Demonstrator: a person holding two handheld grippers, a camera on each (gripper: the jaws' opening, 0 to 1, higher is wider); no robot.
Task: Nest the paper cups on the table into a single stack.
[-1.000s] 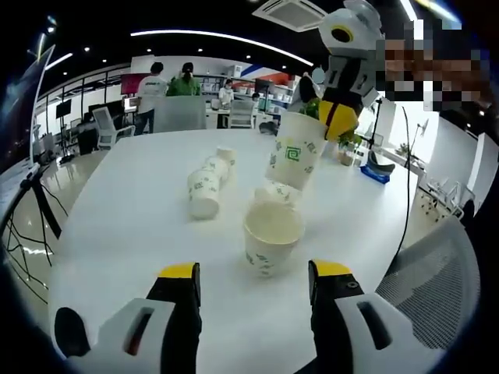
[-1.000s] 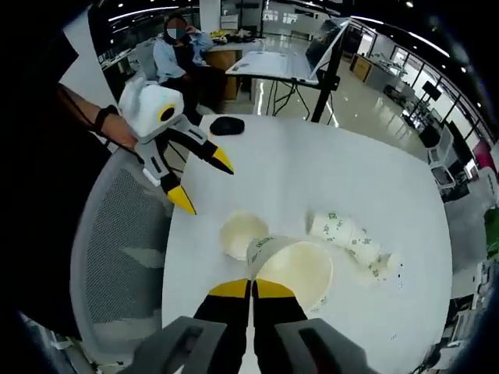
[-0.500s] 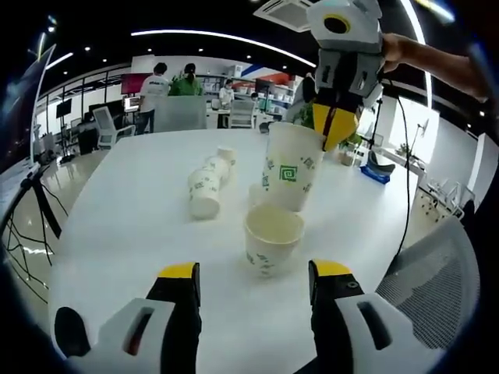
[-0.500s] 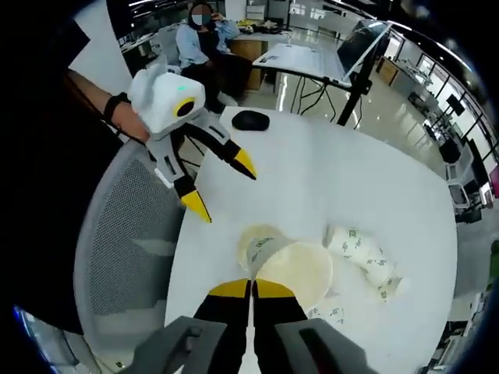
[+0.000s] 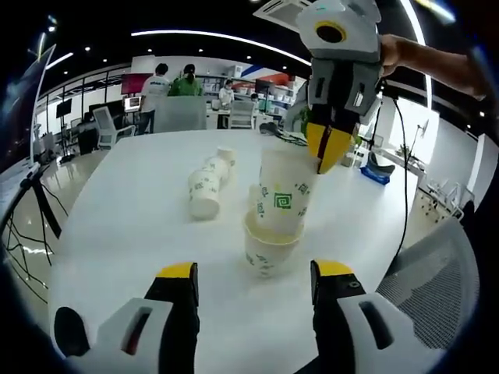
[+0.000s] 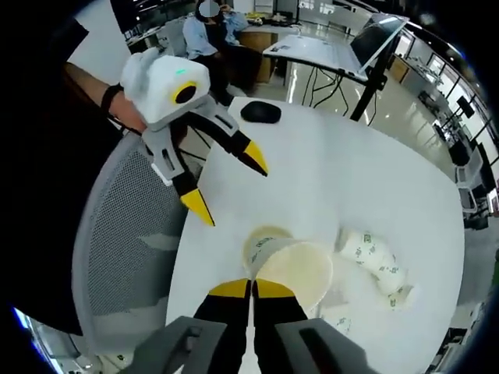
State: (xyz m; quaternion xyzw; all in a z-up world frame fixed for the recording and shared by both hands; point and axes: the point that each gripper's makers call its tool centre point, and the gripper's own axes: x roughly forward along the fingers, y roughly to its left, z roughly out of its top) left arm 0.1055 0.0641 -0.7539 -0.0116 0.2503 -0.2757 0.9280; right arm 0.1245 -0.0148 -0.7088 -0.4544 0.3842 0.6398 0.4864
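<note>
Right gripper [image 6: 251, 289] is pinching a cup [image 5: 282, 196] by its rim, the cup's base sitting in the mouth of an upright cup [image 5: 269, 248] on the table [image 5: 132, 210].

Cups that can be counted: the held one, the upright one, one partly hidden behind them, and a lying nested stack [image 5: 207, 183] to the side — its count unclear. Right jaws are clamped together on the rim. Left gripper [image 5: 253, 273] is hovering near the upright cup — jaws wide apart, holding nothing.

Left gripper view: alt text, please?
The right tongs pinch a paper cup by its rim, its base inside an upright cup on the white table. The left tongs are open; nested cups lie sideways behind.
</note>
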